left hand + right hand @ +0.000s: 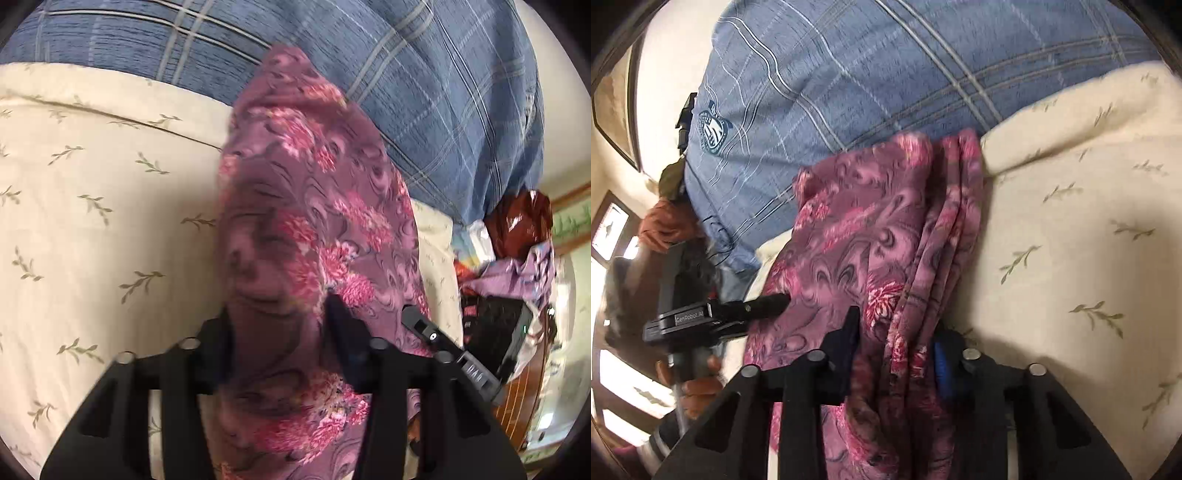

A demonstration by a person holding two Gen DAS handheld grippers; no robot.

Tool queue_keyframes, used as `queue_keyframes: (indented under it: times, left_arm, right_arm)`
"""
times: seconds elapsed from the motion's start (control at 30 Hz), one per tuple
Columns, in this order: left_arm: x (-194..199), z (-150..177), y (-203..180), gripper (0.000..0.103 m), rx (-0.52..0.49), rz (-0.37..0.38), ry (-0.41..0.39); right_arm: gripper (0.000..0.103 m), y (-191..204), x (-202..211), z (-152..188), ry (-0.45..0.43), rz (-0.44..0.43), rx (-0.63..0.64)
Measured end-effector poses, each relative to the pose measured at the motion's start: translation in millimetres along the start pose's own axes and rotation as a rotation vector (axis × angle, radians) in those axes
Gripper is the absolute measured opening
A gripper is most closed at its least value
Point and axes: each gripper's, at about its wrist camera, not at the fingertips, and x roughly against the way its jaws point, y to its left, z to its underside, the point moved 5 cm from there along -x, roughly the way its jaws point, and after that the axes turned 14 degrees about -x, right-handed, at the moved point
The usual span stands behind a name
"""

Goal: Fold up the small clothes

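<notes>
Left gripper: mine, its fingers spread with the floral garment bunched in the gap; whether they pinch it I cannot tell.
Garment place: lying on the cream leaf-print sheet, its far end against the blue plaid cloth.
Garment axis: long and narrow, running from my grippers at the near end away to the far end.
Handling: I judge it thin, light and limp, likely to slump and slide; best taken at the near hem corners, one per gripper.
Folded edge: in the right view several layers stack along its right side.
Right gripper: fingers apart, straddling those layers; a firm grip is not visible.
Clutter: bags and cloth piled at the far right.
</notes>
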Motion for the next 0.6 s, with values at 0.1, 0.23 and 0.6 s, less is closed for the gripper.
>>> queue_keyframes:
  times: [0.1, 0.23, 0.6]
  left_arm:
    - [10, 2, -7, 0.025, -0.01, -0.009, -0.016]
    - [26, 8, -18, 0.025, -0.037, -0.025, -0.034]
    - [126, 116, -14, 0.026, -0.066, -0.013, -0.092]
  right_arm:
    - [0.026, 18, 3, 8, -0.054, 0.063, 0.046]
    - [0.025, 30, 14, 16, -0.057, 0.036, 0.034]
    - [0.025, 75, 55, 116, 0.011, -0.085, 0.047]
